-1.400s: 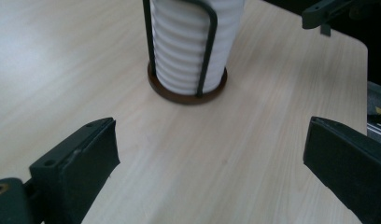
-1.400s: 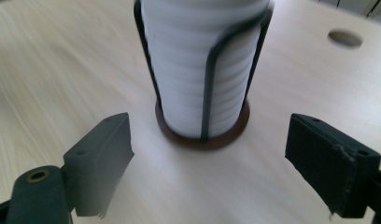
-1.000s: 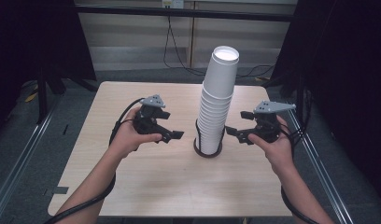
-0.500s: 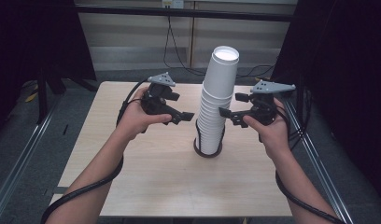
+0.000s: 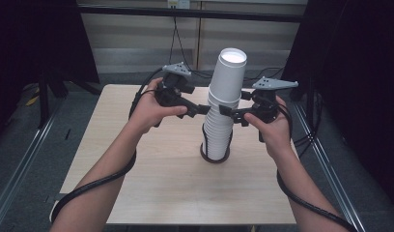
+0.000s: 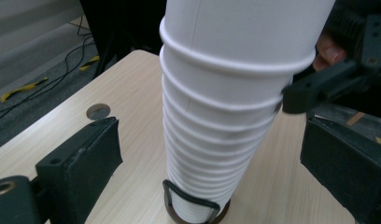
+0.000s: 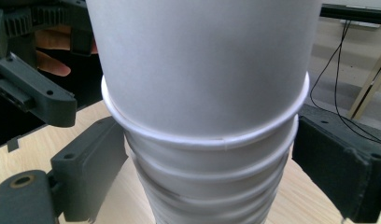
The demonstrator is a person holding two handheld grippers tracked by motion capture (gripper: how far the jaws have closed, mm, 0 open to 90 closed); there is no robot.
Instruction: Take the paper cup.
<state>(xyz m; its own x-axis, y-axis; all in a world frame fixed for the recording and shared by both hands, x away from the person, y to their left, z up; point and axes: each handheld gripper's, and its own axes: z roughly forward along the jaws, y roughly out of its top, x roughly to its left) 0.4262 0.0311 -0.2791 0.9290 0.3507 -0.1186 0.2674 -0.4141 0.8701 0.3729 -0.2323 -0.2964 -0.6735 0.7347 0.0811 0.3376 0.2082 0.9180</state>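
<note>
A tall stack of white paper cups, mouths down, stands in a black ring holder at the middle of the wooden table. My left gripper reaches the upper stack from the left, open, its jaws straddling the stack with a gap on each side. My right gripper comes in from the right just under the top cup. Its jaws have just been opening and stand wide around the stack, close to its sides. The left gripper shows beyond the cups there.
A round hole lies in the tabletop beyond the stack. Cables trail on the floor behind the table, and dark curtains hang at both sides. Metal rails run along the floor to the left and right.
Both hands have risen from near the foot of the stack to its upper part and moved in until the jaws straddle the cups.
</note>
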